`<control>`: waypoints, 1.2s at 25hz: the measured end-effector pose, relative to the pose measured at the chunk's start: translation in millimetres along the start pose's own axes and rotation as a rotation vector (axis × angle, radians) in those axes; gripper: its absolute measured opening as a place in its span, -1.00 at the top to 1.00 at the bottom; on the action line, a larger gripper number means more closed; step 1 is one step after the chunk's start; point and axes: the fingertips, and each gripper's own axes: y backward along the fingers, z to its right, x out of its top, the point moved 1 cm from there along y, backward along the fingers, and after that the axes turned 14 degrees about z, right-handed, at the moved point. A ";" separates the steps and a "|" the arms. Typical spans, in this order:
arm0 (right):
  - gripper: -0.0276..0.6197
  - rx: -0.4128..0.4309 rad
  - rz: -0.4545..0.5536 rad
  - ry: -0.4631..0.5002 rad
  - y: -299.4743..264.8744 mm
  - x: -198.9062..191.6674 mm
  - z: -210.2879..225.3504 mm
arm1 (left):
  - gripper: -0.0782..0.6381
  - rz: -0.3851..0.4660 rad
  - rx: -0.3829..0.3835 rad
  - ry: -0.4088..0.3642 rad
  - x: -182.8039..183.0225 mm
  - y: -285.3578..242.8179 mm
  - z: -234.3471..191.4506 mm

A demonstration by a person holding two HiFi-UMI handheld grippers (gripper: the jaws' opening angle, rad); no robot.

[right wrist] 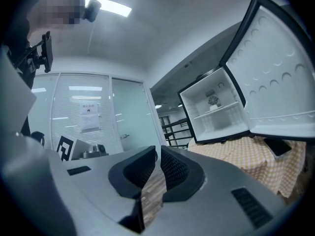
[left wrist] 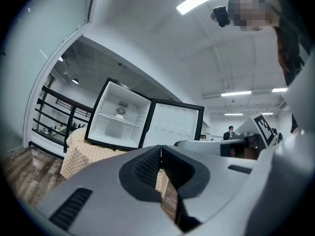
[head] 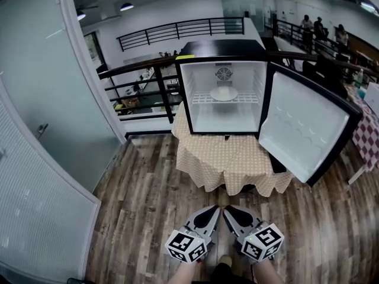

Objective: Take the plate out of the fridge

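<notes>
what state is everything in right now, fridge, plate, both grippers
fridge, upright on the tablecloth
fridge door, swung wide open
plate, lying flat on the wire shelf inside the fridge
left gripper, jaws together, empty
right gripper, jaws together, empty

- Tan checked tablecloth (head: pixel 225 158), dead ahead at my 12 o'clock.
- Wood-plank floor (head: pixel 142 188) under me.
- Black railing (head: pixel 168 93) at 11 o'clock.
- Frosted glass wall (head: pixel 41 99) at 9 o'clock.
- People (head: pixel 314 27), far off at 1 o'clock.
</notes>
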 end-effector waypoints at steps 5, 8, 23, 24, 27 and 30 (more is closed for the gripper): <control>0.75 -0.002 0.007 0.004 -25.1 11.7 37.6 | 0.75 0.002 -0.002 -0.008 -2.4 -42.2 -20.0; 0.75 0.001 0.009 0.011 -36.1 18.4 58.2 | 0.75 0.015 -0.014 -0.006 -2.2 -68.5 -27.5; 0.75 -0.004 -0.001 -0.049 -74.4 13.8 113.8 | 0.75 -0.005 0.005 -0.007 -18.9 -120.1 -63.0; 0.75 -0.003 -0.004 -0.050 -78.0 12.8 116.0 | 0.75 -0.007 0.007 -0.004 -19.8 -122.3 -67.0; 0.75 -0.009 -0.003 -0.052 -90.7 12.5 127.6 | 0.75 -0.006 0.004 0.003 -21.7 -134.3 -79.4; 0.75 -0.017 -0.001 -0.051 -107.4 14.6 141.4 | 0.75 0.001 0.000 0.008 -20.0 -150.8 -94.8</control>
